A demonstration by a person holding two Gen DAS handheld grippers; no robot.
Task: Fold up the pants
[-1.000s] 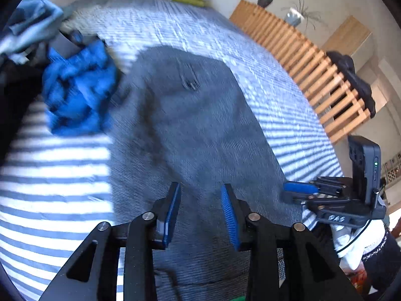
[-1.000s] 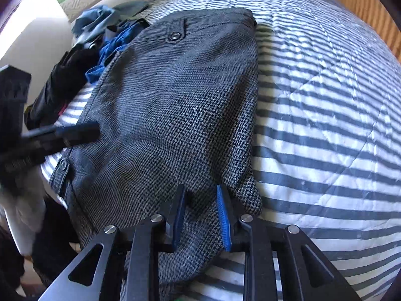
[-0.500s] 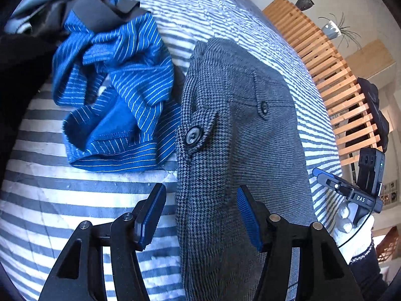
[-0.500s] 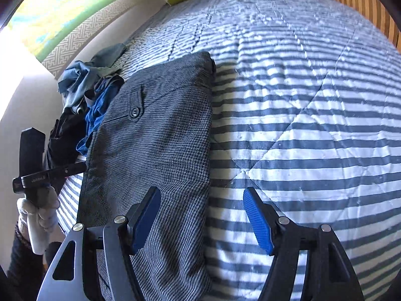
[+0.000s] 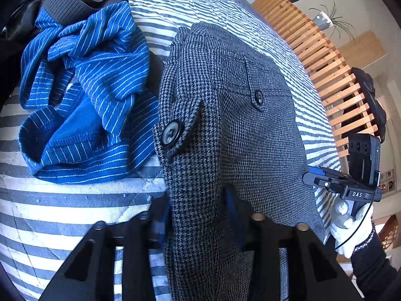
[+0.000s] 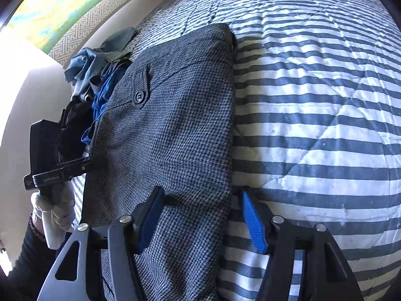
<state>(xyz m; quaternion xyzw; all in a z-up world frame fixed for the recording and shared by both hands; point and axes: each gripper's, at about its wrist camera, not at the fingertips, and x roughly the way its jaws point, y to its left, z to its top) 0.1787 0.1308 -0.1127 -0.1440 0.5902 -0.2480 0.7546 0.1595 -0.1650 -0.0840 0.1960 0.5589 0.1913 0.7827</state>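
The grey houndstooth pants (image 5: 238, 130) lie folded lengthwise on the striped bed cover, with button flaps showing. My left gripper (image 5: 196, 217) is at their left edge. Its jaws are closing, and a raised ridge of the cloth fills the gap between the pads, which press on it. In the right wrist view the pants (image 6: 170, 125) run up the middle. My right gripper (image 6: 200, 220) straddles their right edge and its jaws are closing. The left pad lies against the cloth, while the right pad (image 6: 253, 225) stands off it over the cover. Each gripper shows in the other's view, held by a white-gloved hand (image 5: 351, 228).
A crumpled blue striped garment (image 5: 87, 87) lies just left of the pants. More clothes are piled (image 6: 95, 70) by the wall. A wooden slatted frame (image 5: 313, 50) runs along the bed's far side. The striped cover (image 6: 313, 125) stretches to the right of the pants.
Both grippers moved along the pants and lower, opened wide, then began narrowing. The left now has a ridge of cloth between its pads. The right has its edge between its jaws.
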